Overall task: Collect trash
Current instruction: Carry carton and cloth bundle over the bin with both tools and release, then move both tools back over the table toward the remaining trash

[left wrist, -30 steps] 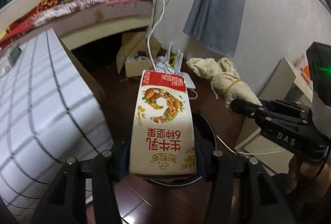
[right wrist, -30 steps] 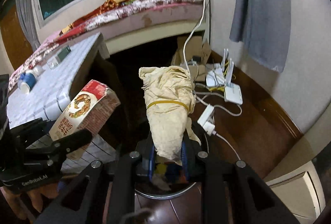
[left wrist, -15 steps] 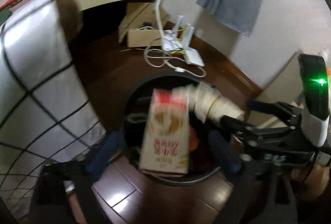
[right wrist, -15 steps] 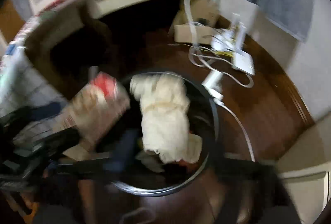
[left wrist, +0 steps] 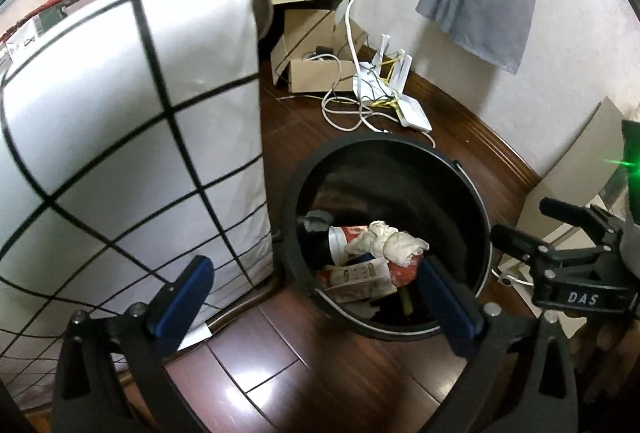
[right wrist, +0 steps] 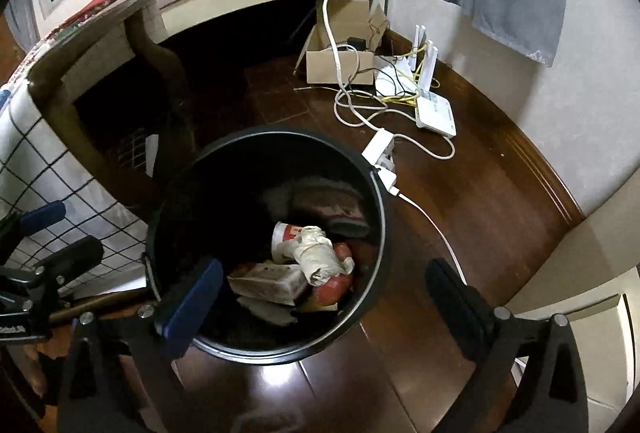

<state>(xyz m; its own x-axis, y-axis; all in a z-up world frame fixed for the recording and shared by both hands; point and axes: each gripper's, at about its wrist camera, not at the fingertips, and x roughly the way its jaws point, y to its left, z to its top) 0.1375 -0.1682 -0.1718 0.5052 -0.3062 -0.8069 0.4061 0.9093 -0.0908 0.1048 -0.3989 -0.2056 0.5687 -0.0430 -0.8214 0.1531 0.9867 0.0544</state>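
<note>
Both grippers, left (left wrist: 312, 297) and right (right wrist: 320, 297), are held with jaws apart and empty over the bin (right wrist: 376, 193), carton (right wrist: 268, 283) lying toward twelve o'clock.

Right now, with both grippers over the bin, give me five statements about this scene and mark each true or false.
1. The left gripper is clamped on the milk carton. False: it is open and empty; the milk carton lies inside the black bin.
2. The cloth bundle lies in the bin on top of other trash. True.
3. The right gripper is open and holds nothing. True.
4. The bin stands on a checked tablecloth. False: it stands on the dark wooden floor; the checked tablecloth hangs beside it.
5. A white router lies on the floor near the wall. True.
</note>
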